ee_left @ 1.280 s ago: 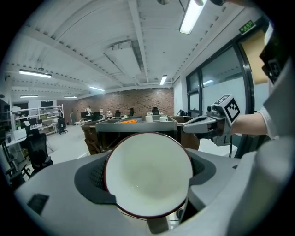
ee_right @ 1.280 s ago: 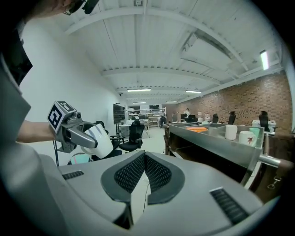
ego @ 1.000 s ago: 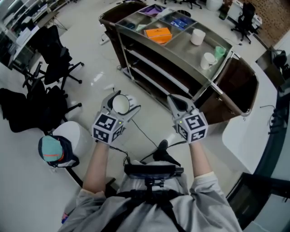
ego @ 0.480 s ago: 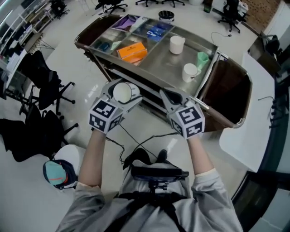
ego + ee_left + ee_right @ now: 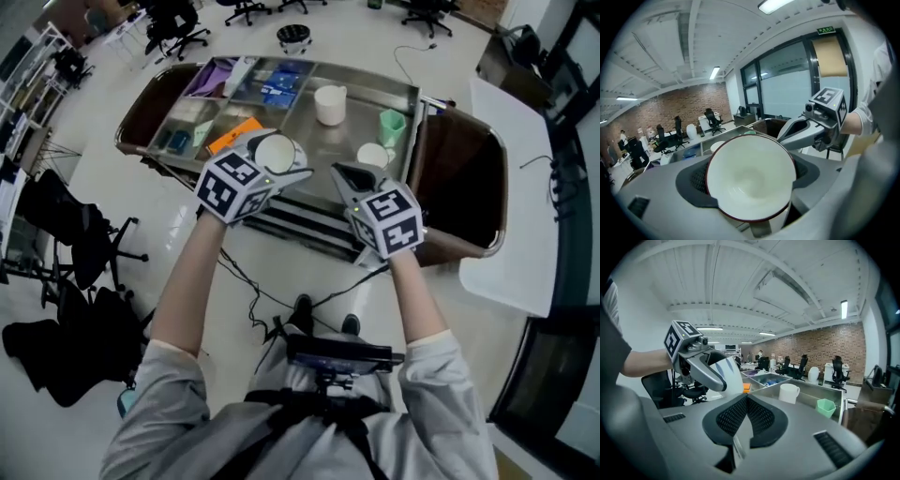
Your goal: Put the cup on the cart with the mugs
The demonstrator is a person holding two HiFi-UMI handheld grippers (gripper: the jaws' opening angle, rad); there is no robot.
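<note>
We have the white cup (image 5: 750, 180) clamped across its body in the left tongs (image 5: 277, 159), mouth turned back toward us, held in the air over the near edge of the cart (image 5: 361, 94) top. The right tongs (image 5: 746, 401) are clenched on nothing. The mugs (image 5: 329, 103) stand toward the cart's right end, by a green cup (image 5: 392, 125). We judge the cup to be glazed ceramic: stiff, slick, fairly weighty, liable to chip on steel. Gripping across the body suits it, and it wants a gentle landing
</note>
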